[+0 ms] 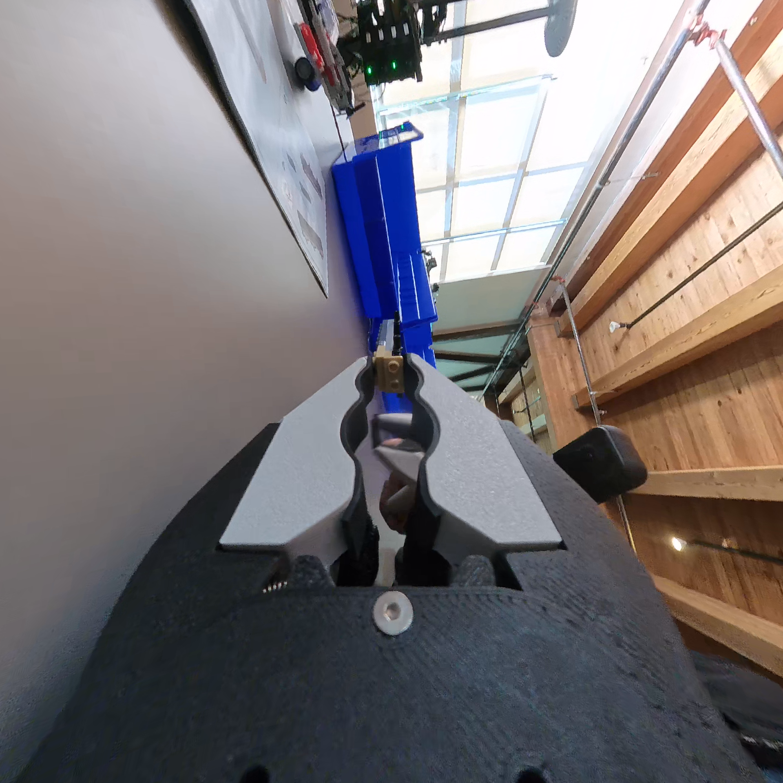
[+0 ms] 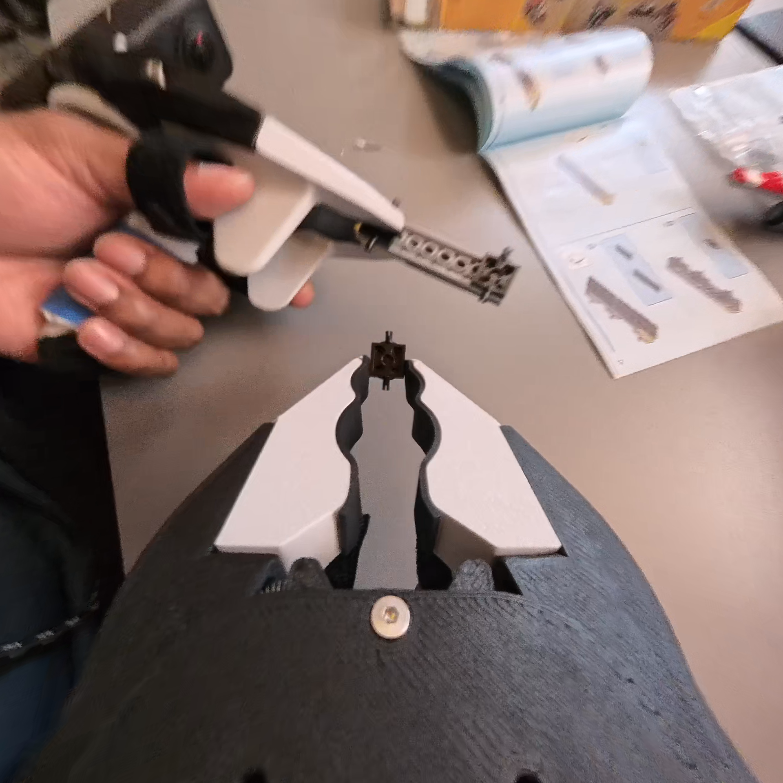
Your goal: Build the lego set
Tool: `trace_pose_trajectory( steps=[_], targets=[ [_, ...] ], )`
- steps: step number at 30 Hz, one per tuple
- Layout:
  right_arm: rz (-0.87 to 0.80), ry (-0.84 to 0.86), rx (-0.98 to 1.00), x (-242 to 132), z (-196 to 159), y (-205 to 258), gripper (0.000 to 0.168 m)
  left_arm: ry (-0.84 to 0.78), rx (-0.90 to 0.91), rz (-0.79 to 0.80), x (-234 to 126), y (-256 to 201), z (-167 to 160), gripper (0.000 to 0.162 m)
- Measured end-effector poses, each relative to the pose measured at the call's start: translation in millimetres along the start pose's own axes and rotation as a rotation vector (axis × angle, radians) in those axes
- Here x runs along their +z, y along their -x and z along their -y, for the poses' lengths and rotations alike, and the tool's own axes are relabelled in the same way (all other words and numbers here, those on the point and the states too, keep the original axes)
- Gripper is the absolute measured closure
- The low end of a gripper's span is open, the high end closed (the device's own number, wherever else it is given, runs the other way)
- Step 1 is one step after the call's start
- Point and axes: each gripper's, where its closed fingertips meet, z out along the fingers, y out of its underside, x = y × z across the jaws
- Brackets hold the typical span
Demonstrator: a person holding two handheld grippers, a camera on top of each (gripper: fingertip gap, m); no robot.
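In my right wrist view, low in the middle, my right gripper [image 2: 387, 364] pinches a small dark lego piece [image 2: 388, 360] between its fingers, just above the grey table [image 2: 529, 402]. A bit farther up, on the left of the frame, a hand [image 2: 97, 237] holds my left gripper [image 2: 381, 237], which clamps one end of a long grey lego beam [image 2: 449, 260] with holes; the beam points to the right and hangs apart from the dark piece. Past it, at the upper right, an open instruction booklet [image 2: 635, 254] lies on the table. In my left wrist view the fingers squeeze a tan lego piece [image 1: 390, 373] at that beam's near end, and a blue bin [image 1: 381, 237] stands behind
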Motion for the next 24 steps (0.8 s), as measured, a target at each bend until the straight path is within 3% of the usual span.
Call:
trace_pose_trajectory(
  steps=[7, 24],
  targets=[
    [-0.127, -0.134, 0.069, -13.7, 38.0, -23.7, 0.152, -0.084, 0.006, 0.017, -0.8, -0.1, -6.4, 0.150],
    [-0.190, -0.076, 0.041, -1.8, 32.1, -25.2, 0.152, -0.076, 0.020, 0.016, 2.4, -3.3, -23.0, 0.150]
  ],
)
